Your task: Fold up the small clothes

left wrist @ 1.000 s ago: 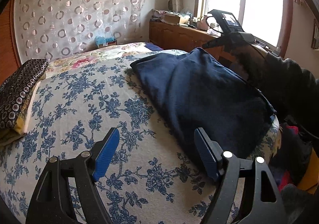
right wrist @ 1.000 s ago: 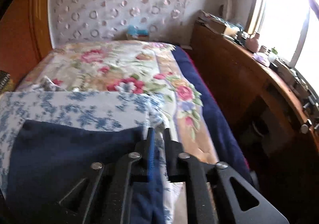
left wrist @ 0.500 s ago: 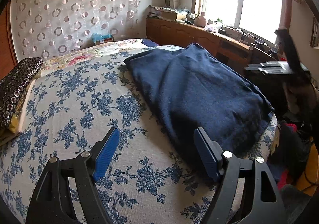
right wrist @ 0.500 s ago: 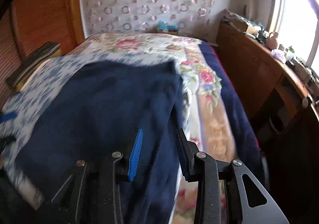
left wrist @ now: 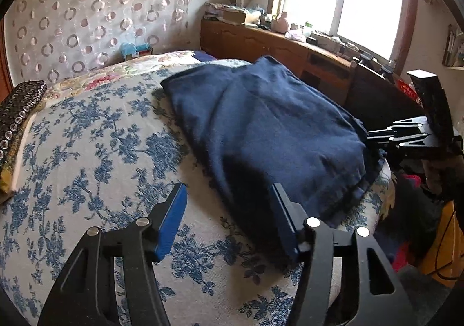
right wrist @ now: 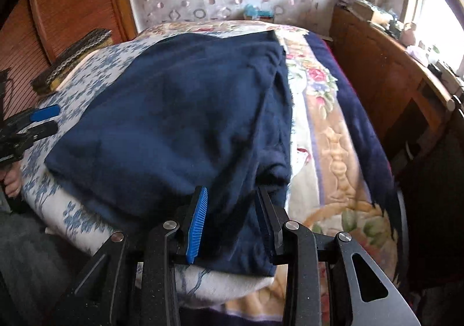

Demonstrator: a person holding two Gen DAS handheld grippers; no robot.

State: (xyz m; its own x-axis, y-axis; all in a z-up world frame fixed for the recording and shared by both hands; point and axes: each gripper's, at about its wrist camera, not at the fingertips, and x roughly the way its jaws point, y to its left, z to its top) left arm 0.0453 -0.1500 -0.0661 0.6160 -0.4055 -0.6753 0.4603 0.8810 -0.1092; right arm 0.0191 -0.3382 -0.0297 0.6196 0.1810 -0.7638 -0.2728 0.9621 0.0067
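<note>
A navy blue garment [left wrist: 275, 128] lies folded on the blue-flowered bed cover [left wrist: 87, 151]. My left gripper [left wrist: 229, 192] hovers at the garment's near left edge; its jaws are closing, with the cloth's edge under the right finger and the pads not pressing it. In the right wrist view the garment [right wrist: 179, 111] hangs over the bed's near edge. My right gripper [right wrist: 232, 192] straddles that near right corner, its jaws closing with cloth between them but a gap still showing. Each gripper appears in the other view: the right gripper [left wrist: 377, 134], the left gripper [right wrist: 37, 120].
A dark ring-patterned folded cloth [left wrist: 17, 111] lies at the bed's far left. A flowered blanket [right wrist: 327, 134] covers the bed's right side. A wooden cabinet [left wrist: 261, 41] with clutter runs under the window. Red and dark clothes [left wrist: 411, 180] lie beside the bed.
My right gripper let go of the garment's far corner and swung back to its near edge. The garment now lies flat. My left gripper stayed put and its jaws narrowed.
</note>
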